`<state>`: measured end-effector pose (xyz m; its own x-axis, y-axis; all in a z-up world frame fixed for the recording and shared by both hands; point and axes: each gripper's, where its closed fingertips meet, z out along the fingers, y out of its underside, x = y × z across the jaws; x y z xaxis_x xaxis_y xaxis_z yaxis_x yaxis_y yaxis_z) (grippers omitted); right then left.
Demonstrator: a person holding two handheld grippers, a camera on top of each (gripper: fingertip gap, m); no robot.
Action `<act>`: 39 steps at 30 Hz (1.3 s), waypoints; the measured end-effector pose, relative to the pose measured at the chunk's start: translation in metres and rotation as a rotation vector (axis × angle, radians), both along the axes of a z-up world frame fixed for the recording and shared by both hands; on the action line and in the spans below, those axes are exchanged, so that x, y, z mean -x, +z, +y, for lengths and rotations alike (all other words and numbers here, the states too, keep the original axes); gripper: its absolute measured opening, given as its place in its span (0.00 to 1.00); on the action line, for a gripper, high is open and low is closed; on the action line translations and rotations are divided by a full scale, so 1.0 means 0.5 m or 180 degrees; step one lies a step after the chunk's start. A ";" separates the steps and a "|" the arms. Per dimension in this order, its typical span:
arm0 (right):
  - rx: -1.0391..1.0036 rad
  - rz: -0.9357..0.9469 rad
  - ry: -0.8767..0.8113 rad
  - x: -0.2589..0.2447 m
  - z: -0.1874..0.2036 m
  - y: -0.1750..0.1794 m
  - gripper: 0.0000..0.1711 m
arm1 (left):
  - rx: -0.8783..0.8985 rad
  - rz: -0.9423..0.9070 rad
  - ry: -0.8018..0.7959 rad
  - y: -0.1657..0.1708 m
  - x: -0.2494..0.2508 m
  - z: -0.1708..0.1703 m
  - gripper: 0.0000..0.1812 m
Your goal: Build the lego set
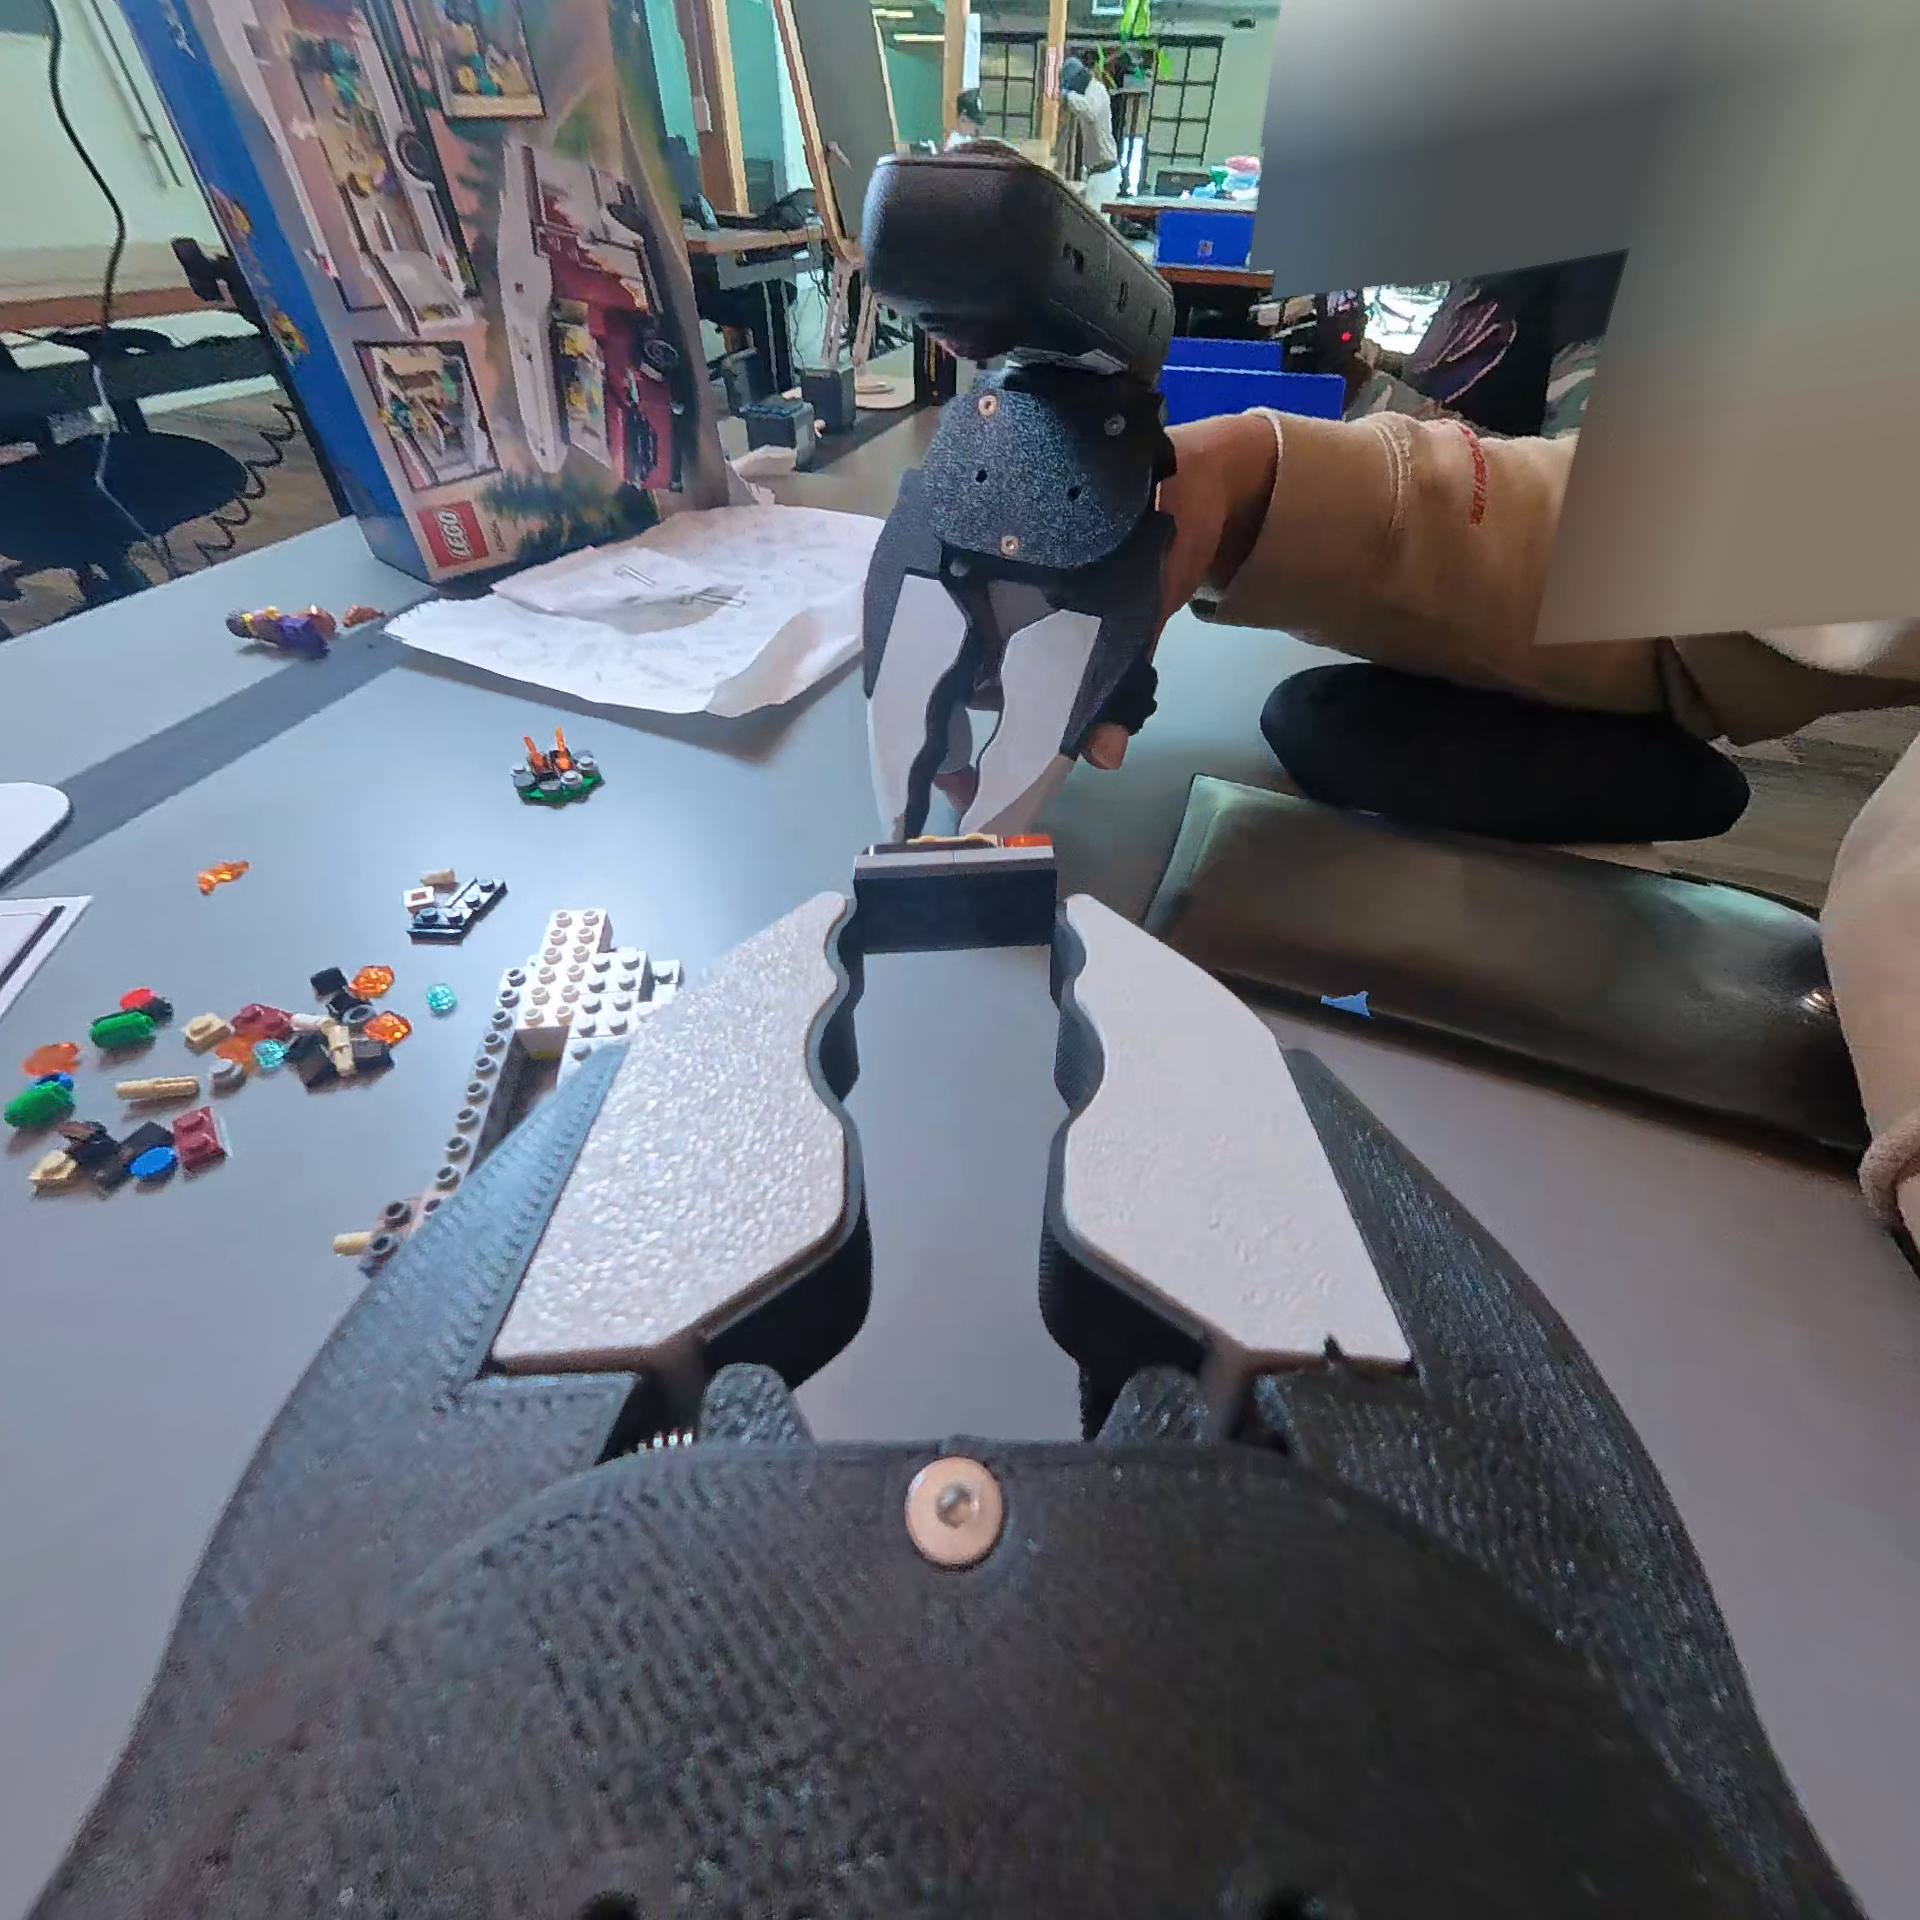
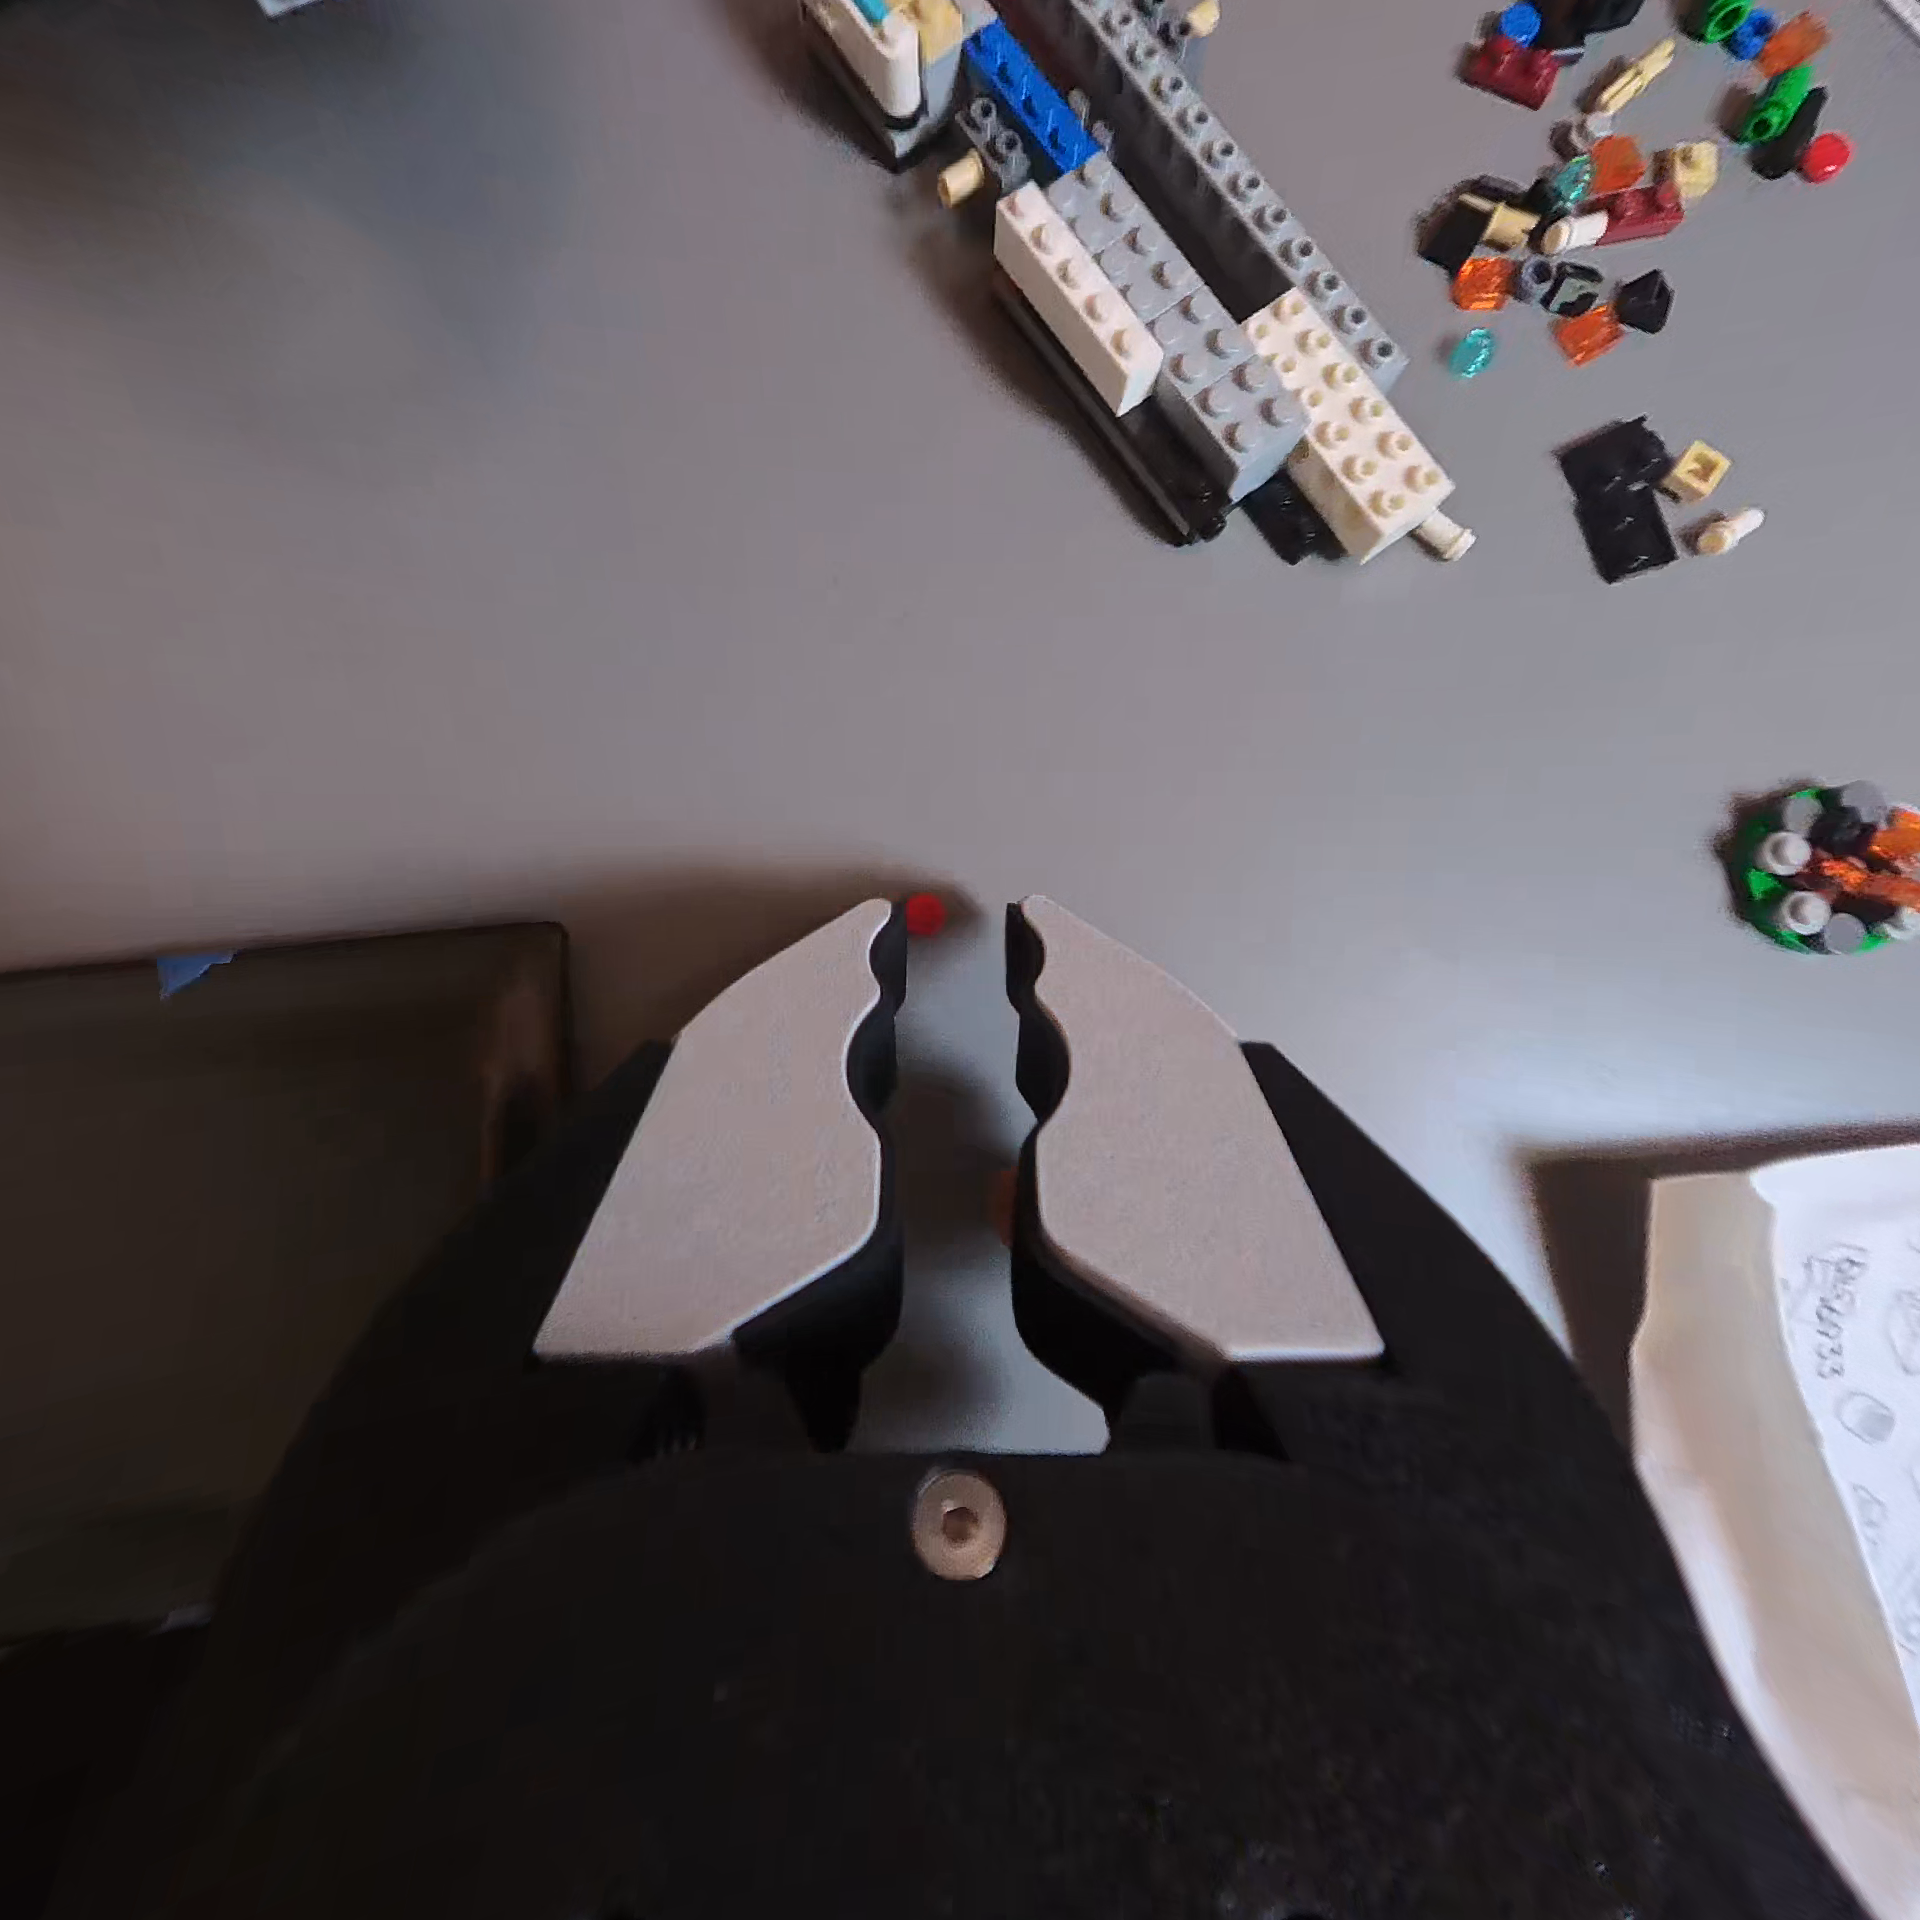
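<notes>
My left gripper (image 1: 954, 914) is shut on a small black brick assembly (image 1: 951, 902) with tan and orange pieces on top, held just above the grey table (image 1: 312, 1403). My right gripper (image 1: 940, 800) hangs point-down right behind and above that assembly, held by a person's hand. In the right wrist view my right gripper (image 2: 954, 920) has its fingers a narrow gap apart with nothing seen between them. A tiny red round piece (image 2: 923, 914) lies by the left fingertip. An orange bit shows under the right finger; the black assembly itself is hidden there.
A long white, grey and blue part-built model (image 2: 1195, 312) and several loose pieces (image 2: 1621, 177) lie on the table, with a green round build (image 2: 1829, 873). A dark tray (image 2: 260, 1195), a white paper bag (image 2: 1818, 1455) and the upright set box (image 1: 436, 291) surround them. About 12 cm separates my left fingertips from my right.
</notes>
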<state>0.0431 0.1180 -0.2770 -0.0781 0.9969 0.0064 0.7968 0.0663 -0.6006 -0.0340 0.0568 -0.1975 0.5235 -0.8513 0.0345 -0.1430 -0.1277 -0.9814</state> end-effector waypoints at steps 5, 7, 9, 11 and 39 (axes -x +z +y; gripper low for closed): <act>-0.0071 -0.0246 0.0056 0.002 -0.004 -0.013 0.09 | 0.0045 0.0005 -0.0056 -0.005 -0.004 -0.002 0.19; -0.0074 -0.0287 0.0079 0.002 -0.007 -0.014 0.08 | 0.0051 -0.0027 -0.0059 -0.003 -0.003 -0.001 0.19; -0.0053 -0.0294 0.0092 0.003 -0.009 -0.015 0.07 | 0.0063 -0.0047 -0.0073 -0.002 -0.002 -0.001 0.19; -0.0035 -0.0297 0.0112 0.005 -0.011 -0.015 0.05 | 0.0054 -0.0062 -0.0093 -0.001 -0.003 -0.002 0.19; 0.0319 -0.0068 0.1438 0.166 -0.151 0.234 0.05 | -0.0271 -0.0281 -0.0254 0.057 -0.006 -0.033 0.19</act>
<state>-0.0399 0.0424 -0.1598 -0.5039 0.8586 -0.0947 0.7137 0.3521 -0.6055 -0.0308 0.0403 -0.1689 0.4521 -0.8920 0.0033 -0.0621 -0.0352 -0.9974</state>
